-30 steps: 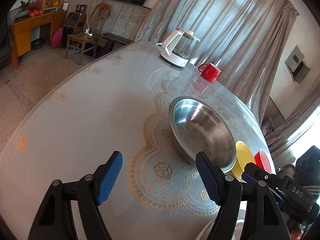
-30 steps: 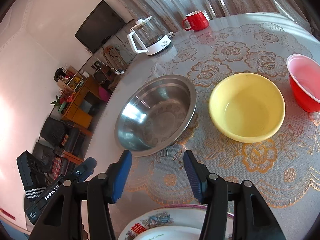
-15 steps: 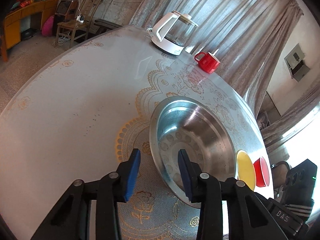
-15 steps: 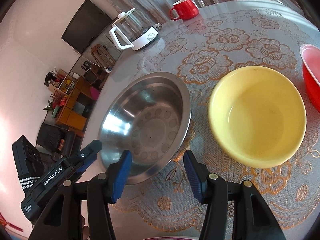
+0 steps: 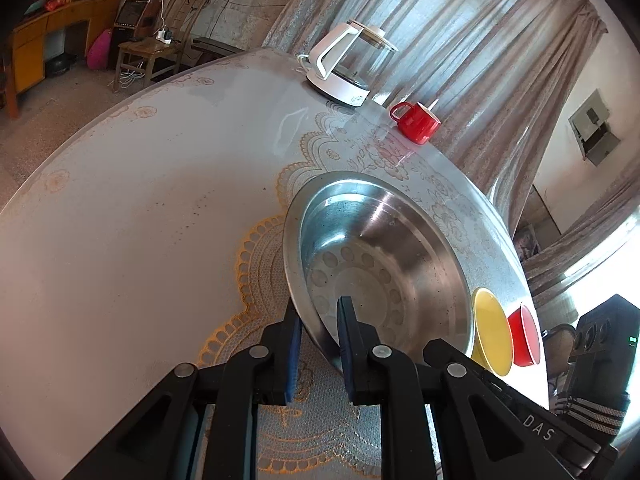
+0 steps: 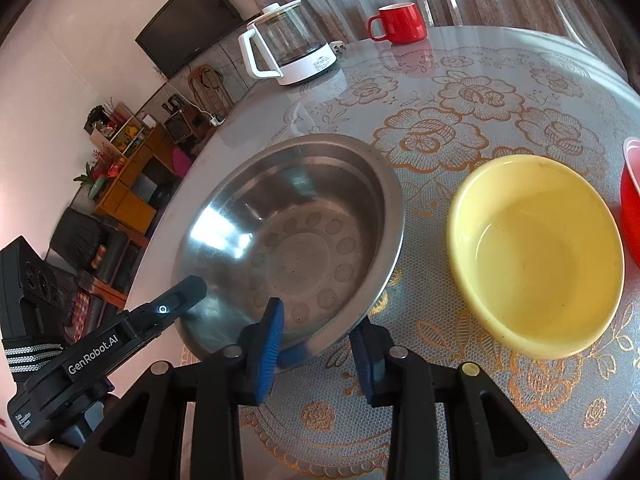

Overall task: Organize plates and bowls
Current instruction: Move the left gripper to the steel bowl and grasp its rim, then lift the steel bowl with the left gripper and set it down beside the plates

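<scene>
A large steel bowl sits on the lace-covered round table; it also shows in the right wrist view. My left gripper is shut on the bowl's near rim, one pad outside and one inside. My right gripper straddles the bowl's rim on its own side, with one pad inside and one outside and a gap still showing. A yellow bowl stands to the right of the steel bowl, and a red bowl lies beyond it at the frame edge.
A white-based glass kettle and a red mug stand at the table's far side. The left gripper's body reaches in from the lower left of the right wrist view. The table edge curves away to the left.
Both grippers moved forward onto the steel bowl. The left gripper closed from wide open onto the bowl's rim. The right gripper's pads now straddle the rim. The decorated plate left the right view.
</scene>
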`<action>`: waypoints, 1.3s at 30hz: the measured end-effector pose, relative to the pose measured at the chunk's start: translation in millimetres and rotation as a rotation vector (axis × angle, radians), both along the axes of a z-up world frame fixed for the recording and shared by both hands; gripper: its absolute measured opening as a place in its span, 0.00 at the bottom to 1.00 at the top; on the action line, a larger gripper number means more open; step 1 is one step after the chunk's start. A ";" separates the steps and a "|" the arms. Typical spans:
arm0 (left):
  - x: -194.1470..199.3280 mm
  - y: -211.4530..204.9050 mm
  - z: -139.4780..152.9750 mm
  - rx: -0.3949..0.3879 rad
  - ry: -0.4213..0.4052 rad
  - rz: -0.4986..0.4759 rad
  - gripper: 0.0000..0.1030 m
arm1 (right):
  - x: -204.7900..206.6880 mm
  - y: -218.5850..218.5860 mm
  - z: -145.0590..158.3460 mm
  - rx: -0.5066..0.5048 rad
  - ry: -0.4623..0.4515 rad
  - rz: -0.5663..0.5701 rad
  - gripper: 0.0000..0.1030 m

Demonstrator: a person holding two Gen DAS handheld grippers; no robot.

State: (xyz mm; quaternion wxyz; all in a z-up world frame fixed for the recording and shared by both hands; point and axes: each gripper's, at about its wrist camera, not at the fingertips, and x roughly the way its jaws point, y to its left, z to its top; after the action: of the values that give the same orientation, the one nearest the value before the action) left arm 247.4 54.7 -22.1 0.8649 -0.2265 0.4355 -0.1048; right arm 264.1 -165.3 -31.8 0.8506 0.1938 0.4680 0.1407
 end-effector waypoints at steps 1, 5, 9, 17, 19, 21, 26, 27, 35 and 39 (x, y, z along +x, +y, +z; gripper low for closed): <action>-4.6 3.0 0.3 -0.001 -0.004 0.004 0.17 | -1.0 0.7 0.3 0.005 0.000 0.007 0.29; -25.1 16.9 3.3 -0.002 -0.010 0.031 0.18 | -7.4 10.1 3.2 0.001 -0.002 0.044 0.27; -49.0 31.2 5.8 0.000 -0.016 0.061 0.19 | -17.7 24.2 7.0 -0.002 -0.018 0.089 0.27; -100.0 52.5 12.0 -0.004 -0.040 0.097 0.22 | -48.3 49.9 16.5 -0.020 -0.052 0.187 0.27; -110.8 54.8 14.0 0.002 -0.047 0.099 0.22 | -57.3 54.2 20.1 -0.031 -0.064 0.204 0.27; -121.2 57.5 17.0 0.004 -0.055 0.106 0.22 | -66.5 58.2 22.6 -0.037 -0.073 0.218 0.27; -150.7 63.4 19.6 0.013 -0.067 0.117 0.24 | -90.3 67.6 26.1 -0.028 -0.080 0.254 0.27; -155.8 64.7 19.1 0.012 -0.065 0.119 0.24 | -94.4 69.7 26.3 -0.032 -0.080 0.264 0.27; -185.0 77.1 8.8 0.024 -0.036 0.153 0.25 | -118.4 90.5 18.2 -0.059 -0.078 0.335 0.27; -189.1 74.5 6.5 0.072 -0.037 0.159 0.25 | -125.0 96.6 11.1 -0.078 -0.074 0.339 0.27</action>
State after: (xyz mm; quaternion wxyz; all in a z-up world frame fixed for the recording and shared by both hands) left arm 58.3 129.2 -15.6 0.8859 -0.2272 0.4037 -0.0244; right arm 139.0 -68.6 -20.7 0.8382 0.0736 0.4674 0.2711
